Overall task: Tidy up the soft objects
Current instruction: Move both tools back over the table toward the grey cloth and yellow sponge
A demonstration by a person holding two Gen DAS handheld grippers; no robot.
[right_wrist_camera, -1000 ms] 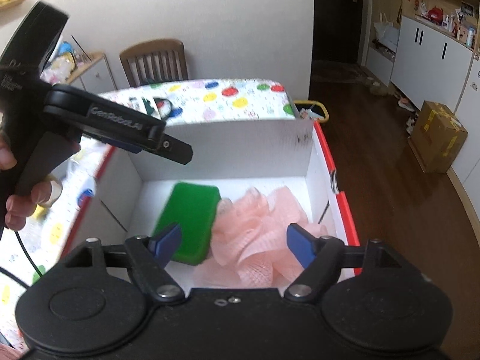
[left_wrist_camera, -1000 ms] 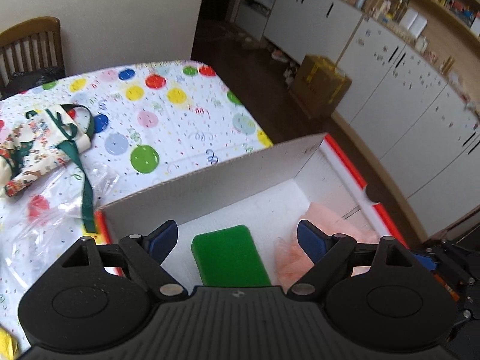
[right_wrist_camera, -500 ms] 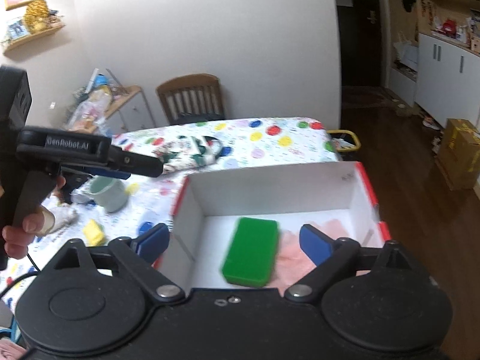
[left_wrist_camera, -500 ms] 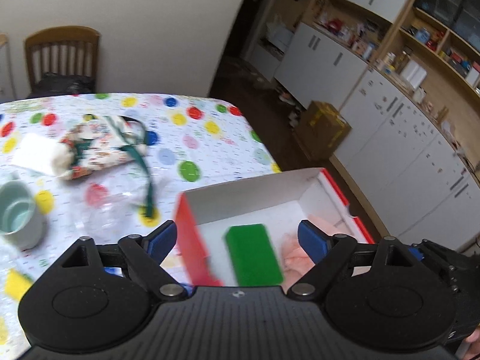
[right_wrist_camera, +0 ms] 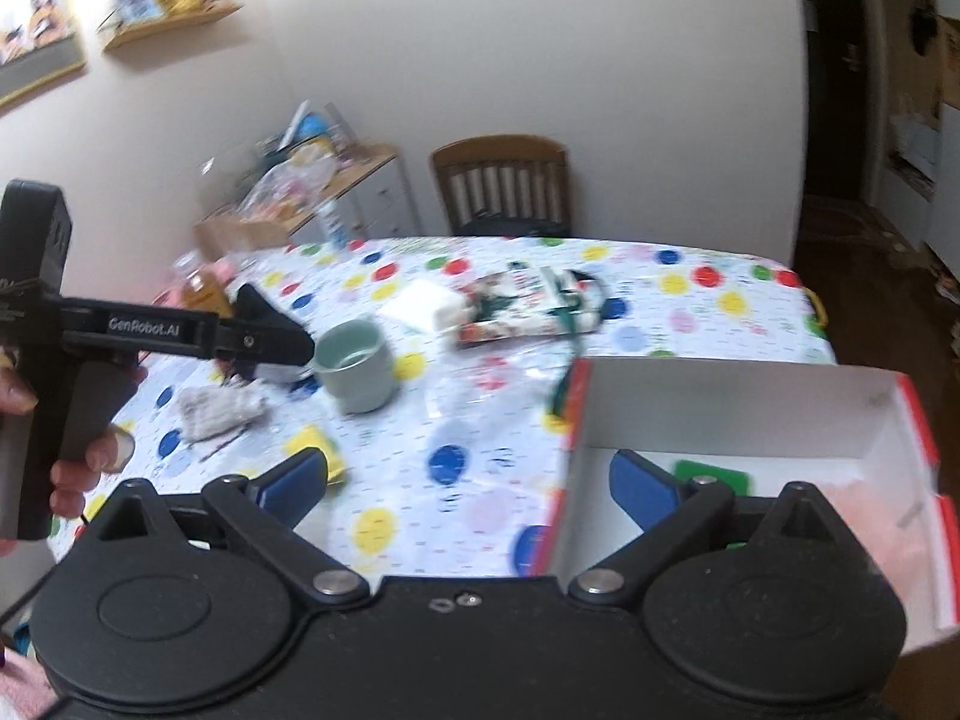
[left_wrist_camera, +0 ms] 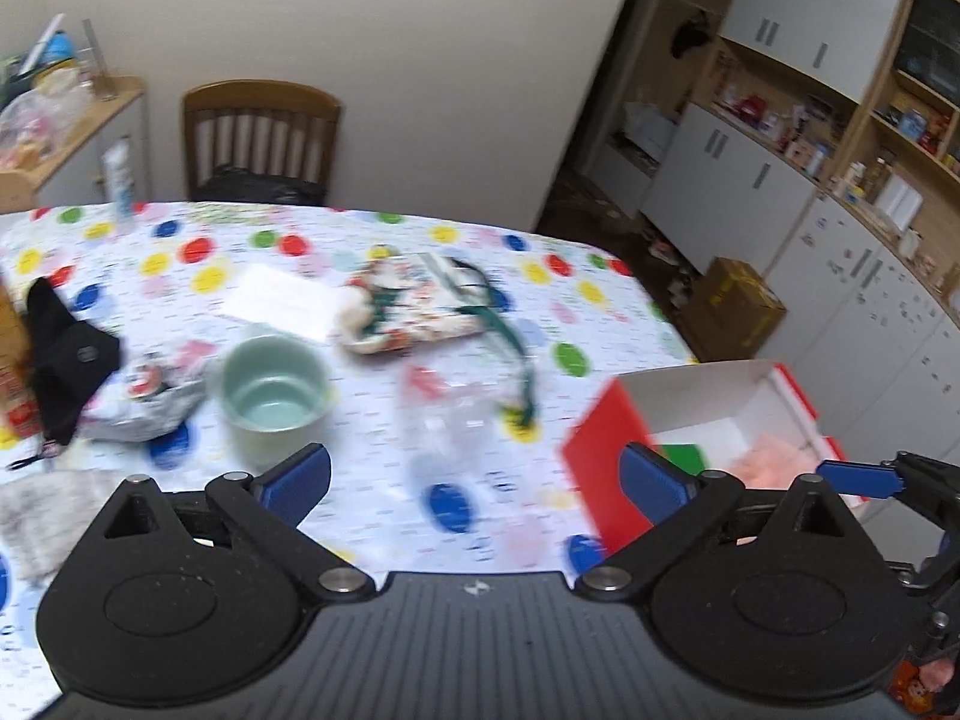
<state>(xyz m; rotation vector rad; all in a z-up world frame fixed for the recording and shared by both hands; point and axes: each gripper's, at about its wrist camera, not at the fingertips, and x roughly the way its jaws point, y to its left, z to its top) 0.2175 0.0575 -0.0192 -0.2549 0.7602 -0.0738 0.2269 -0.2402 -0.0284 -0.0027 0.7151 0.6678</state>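
On the dotted table (left_wrist_camera: 372,504), going left to right: a black pouch (left_wrist_camera: 63,354), a crumpled grey cloth (right_wrist_camera: 219,411), a pale green cup (left_wrist_camera: 276,390), a white pad (left_wrist_camera: 282,300), a printed fabric bag (left_wrist_camera: 414,306) and clear plastic wrap (left_wrist_camera: 456,432). At the right edge stands the red-and-white box (right_wrist_camera: 720,402), with the green sponge (right_wrist_camera: 714,474) and pink mesh puff (left_wrist_camera: 774,459) inside. The left tool (left_wrist_camera: 474,474) and right tool (right_wrist_camera: 468,480) both hang wide and empty, near the box's left wall.

Light: soft, even indoor daylight; faint shadows.
Blur: motion smear across the polka-dot plastic tablecloth (left_wrist_camera: 372,504).
Edges: fisheye bending, dark far-right doorway.
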